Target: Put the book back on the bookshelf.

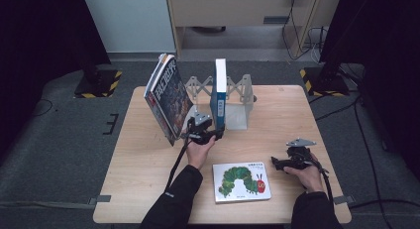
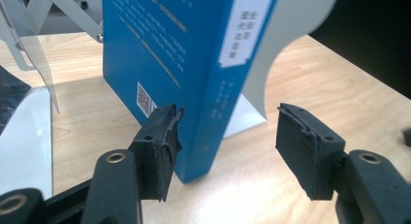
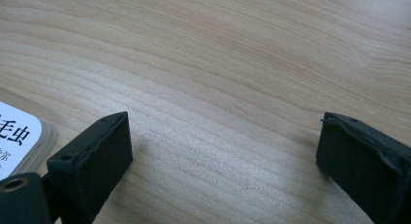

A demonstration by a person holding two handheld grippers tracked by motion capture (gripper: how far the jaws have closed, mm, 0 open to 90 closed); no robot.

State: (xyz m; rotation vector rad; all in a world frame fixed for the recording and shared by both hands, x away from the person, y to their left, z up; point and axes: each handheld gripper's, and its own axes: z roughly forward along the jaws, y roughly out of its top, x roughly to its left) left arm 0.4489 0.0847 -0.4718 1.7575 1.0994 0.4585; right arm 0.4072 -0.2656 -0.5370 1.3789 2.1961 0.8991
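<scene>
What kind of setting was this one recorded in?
Probably a lab or recording studio, not a home: a lone wooden table on grey carpet, black stands with hazard-striped bases, black curtains either side, and loose cables running across the floor.

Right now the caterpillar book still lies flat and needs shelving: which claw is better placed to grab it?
Right. The right claw rests open beside the caterpillar book; the left claw is at the upright blue book.

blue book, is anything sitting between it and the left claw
Nothing visible does. The blue book stands upright on the table with its lower corner already between the left claw's open jaws. One pad sits right at the cover, whether touching is unclear; the other pad stands apart from the spine with only bare wood between.
</scene>
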